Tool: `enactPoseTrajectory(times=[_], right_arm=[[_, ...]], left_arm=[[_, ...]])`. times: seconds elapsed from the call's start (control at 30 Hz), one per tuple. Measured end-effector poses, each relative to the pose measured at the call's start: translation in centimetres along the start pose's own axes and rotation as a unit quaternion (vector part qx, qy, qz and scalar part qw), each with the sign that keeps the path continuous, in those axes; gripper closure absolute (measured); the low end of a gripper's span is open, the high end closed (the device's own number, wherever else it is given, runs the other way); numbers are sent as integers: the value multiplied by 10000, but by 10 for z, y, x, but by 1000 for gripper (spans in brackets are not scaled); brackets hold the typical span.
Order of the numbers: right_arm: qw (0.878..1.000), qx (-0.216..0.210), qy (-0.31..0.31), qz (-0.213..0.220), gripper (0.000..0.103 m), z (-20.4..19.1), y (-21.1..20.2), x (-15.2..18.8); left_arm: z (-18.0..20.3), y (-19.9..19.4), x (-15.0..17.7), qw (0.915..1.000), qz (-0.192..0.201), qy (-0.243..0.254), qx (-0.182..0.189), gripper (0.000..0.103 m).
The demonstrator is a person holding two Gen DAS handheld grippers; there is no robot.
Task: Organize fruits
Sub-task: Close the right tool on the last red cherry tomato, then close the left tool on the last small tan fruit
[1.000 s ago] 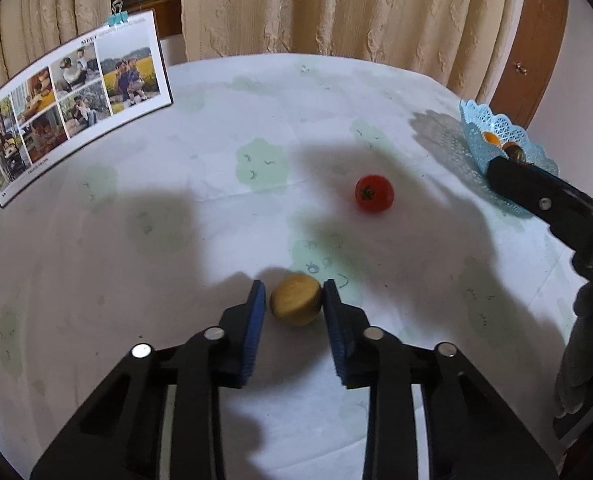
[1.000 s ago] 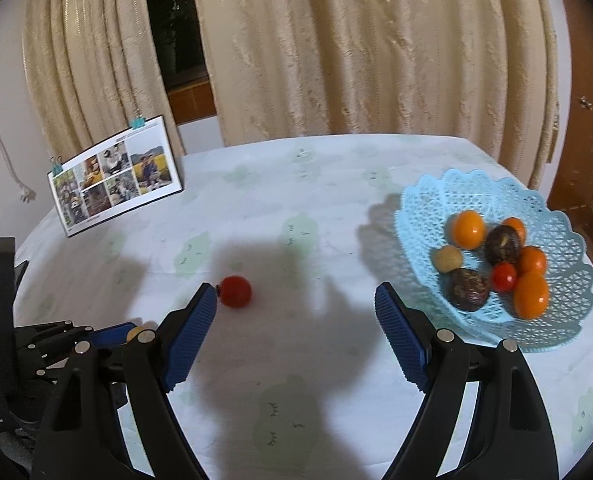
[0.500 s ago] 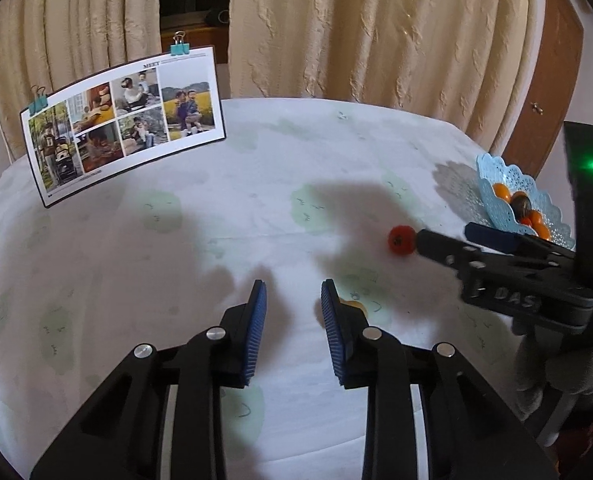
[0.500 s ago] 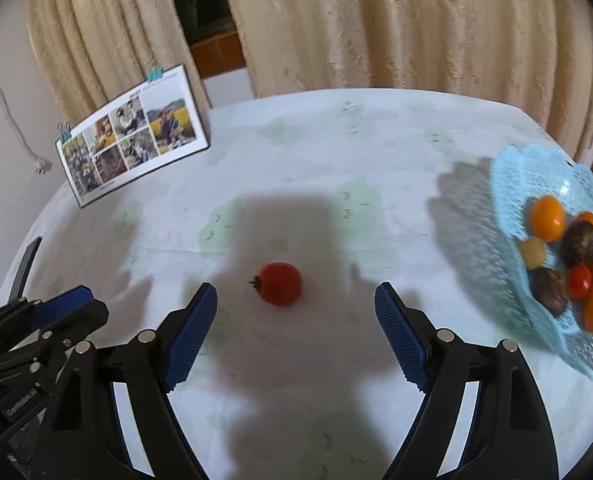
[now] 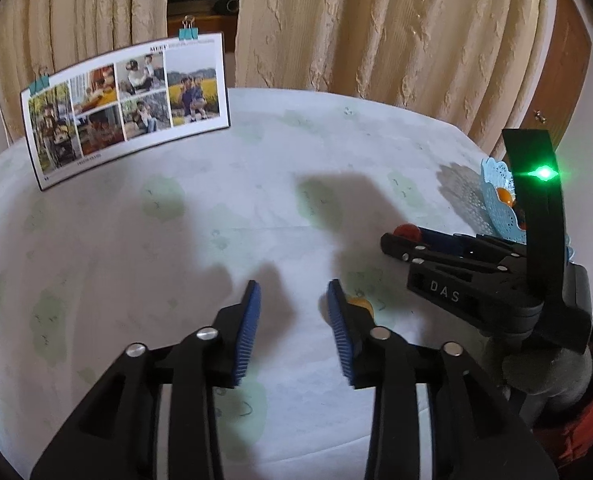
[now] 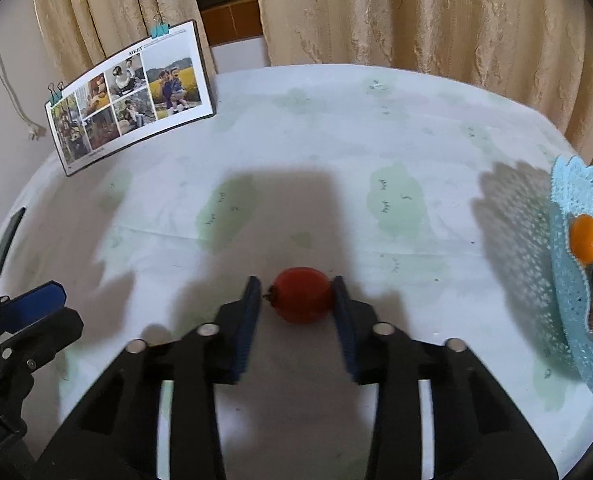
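Cream curtains hang behind our round table (image 5: 96, 240), its pale cloth dotted with green patches; a photo card (image 5: 124, 108) stands clipped near the far left edge.

From the left wrist view we see our left gripper (image 5: 294, 304) released, jaws apart with nothing between them; a yellow fruit (image 5: 359, 305) peeks out just outside its right finger, on the cloth; further right our right gripper (image 5: 400, 238) reaches across, and the blue basket (image 5: 496, 196) sits at the right edge.

From the right wrist view the tomato (image 6: 301, 295) lies directly between our right gripper's (image 6: 296, 294) blue pads, stem end pointing toward the left pad; the right pad looks to touch it, the left shows a sliver of gap, so we judge the jaws closing but not yet clenched; the basket, already holding several fruits, lies well to the right, so the right hand is plainly the nearer one for carrying it there.
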State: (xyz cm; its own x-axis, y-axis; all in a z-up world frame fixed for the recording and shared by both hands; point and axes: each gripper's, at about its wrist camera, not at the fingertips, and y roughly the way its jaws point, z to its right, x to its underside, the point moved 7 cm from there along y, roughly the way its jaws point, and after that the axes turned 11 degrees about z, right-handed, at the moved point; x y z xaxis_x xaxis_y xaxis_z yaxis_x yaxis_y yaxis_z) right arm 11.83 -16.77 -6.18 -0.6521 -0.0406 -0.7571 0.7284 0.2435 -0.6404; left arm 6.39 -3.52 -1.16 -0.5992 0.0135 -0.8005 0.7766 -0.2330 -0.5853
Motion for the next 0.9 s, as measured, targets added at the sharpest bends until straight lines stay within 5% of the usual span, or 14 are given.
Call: enactPoseTrajectory(times=[0.17, 0.43, 0.7, 0.9], right_arm=[[9994, 33, 231, 238, 72, 12, -17, -4], [9978, 52, 427, 512, 72, 22, -36, -8], [9969, 3, 498, 616, 71, 22, -40, -10], [9957, 122, 564, 725, 71, 28, -45, -12]], left_arm=[[9, 4, 4, 9999, 32, 30, 146, 45], [29, 29, 21, 9988, -275, 303, 268, 45], [38, 39, 24, 9976, -348, 545, 264, 72], [40, 36, 25, 9972, -344, 599, 297, 77]])
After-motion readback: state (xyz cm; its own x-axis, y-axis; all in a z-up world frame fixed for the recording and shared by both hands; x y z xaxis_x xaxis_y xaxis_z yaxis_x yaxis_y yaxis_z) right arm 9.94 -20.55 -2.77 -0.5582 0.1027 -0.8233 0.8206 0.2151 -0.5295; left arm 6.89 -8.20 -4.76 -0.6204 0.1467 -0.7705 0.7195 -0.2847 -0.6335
